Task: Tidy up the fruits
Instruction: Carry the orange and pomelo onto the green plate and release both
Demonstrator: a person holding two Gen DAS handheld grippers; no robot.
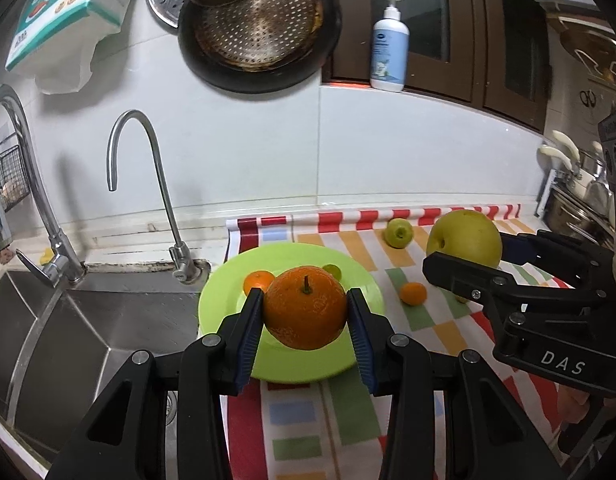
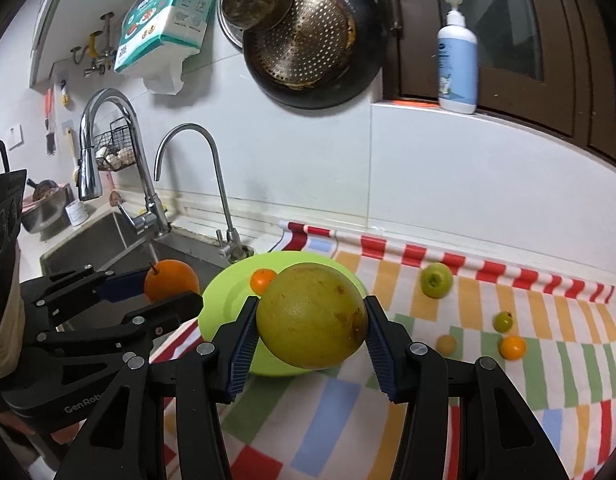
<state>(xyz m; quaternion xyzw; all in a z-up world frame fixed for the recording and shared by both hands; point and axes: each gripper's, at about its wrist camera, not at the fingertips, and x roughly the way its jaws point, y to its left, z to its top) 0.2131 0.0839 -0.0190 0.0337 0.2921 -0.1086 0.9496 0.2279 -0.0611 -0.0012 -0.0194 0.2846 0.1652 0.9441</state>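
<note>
My left gripper [image 1: 305,295] is shut on a large orange [image 1: 305,320] with a short stem, held above the lime-green plate [image 1: 291,366]. On the plate lie a small tangerine [image 1: 257,280] and a small green fruit [image 1: 332,270]. To the right, my right gripper [image 1: 468,254] is shut on a big yellow-green pear-like fruit [image 1: 464,236]. In the right wrist view that fruit [image 2: 312,316] sits between the blue pads [image 2: 239,352], over the plate's [image 2: 223,312] right side. The left gripper [image 2: 159,292] with its orange [image 2: 171,280] is at the left there.
A steel sink [image 1: 87,320] with two faucets [image 1: 147,184] lies left of the plate. On the striped cloth [image 2: 508,400] rest a green apple [image 2: 436,280], a small green fruit [image 2: 503,321], a small orange [image 2: 512,347] and a small yellow fruit [image 2: 446,344]. A pan [image 1: 259,32] hangs on the wall.
</note>
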